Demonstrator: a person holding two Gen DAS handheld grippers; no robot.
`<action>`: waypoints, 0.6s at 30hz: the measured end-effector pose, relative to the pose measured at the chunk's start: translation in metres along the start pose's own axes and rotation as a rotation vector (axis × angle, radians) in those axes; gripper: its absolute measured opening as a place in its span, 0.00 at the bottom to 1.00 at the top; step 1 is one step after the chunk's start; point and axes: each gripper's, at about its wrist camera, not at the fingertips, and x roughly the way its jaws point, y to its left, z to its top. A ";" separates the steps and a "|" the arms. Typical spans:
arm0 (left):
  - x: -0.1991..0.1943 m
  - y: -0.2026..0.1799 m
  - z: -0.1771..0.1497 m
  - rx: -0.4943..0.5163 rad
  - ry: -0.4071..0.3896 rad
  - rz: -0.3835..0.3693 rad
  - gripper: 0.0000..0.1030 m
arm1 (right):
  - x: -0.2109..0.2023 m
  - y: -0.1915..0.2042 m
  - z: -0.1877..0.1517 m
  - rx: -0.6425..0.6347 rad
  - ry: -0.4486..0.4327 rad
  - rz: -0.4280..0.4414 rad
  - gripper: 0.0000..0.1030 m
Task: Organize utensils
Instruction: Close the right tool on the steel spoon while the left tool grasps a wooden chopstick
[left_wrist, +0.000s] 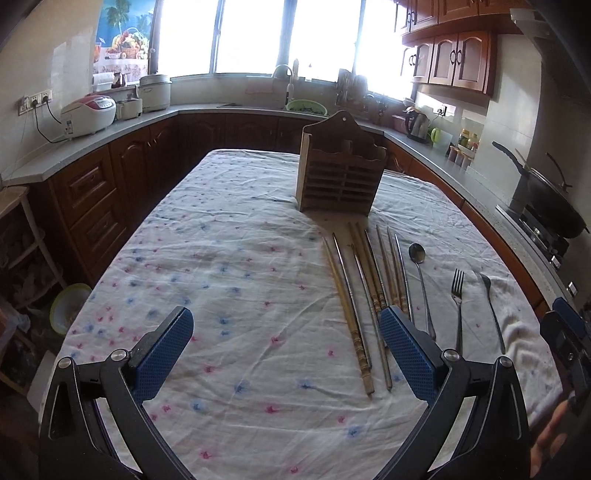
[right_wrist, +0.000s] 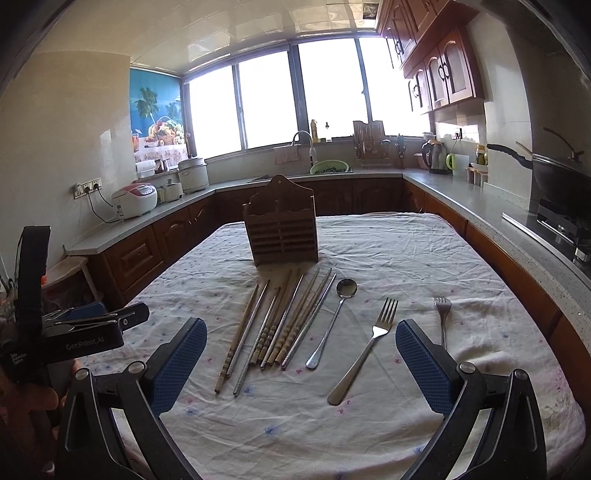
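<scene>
Both grippers hover spread wide and empty above the near edge of the flower-printed white tablecloth: the left gripper and the right gripper. The slatted brown wooden utensil holder stands upright at the far middle. Just in front of it lies the fan of wooden and metal chopsticks, packed touching, so pinching one likely drags its neighbours. To their right lie a steel spoon, a large steel fork and a smaller utensil, probably a second fork. The wrinkled cloth could snag flat handles.
</scene>
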 end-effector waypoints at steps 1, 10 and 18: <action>0.007 -0.002 0.005 0.000 0.017 -0.010 1.00 | 0.005 -0.002 0.003 0.007 0.009 -0.001 0.99; 0.069 -0.014 0.044 0.016 0.127 -0.057 0.82 | 0.065 -0.027 0.026 0.080 0.126 -0.001 0.74; 0.137 -0.022 0.061 0.021 0.256 -0.057 0.66 | 0.128 -0.044 0.030 0.139 0.264 -0.010 0.57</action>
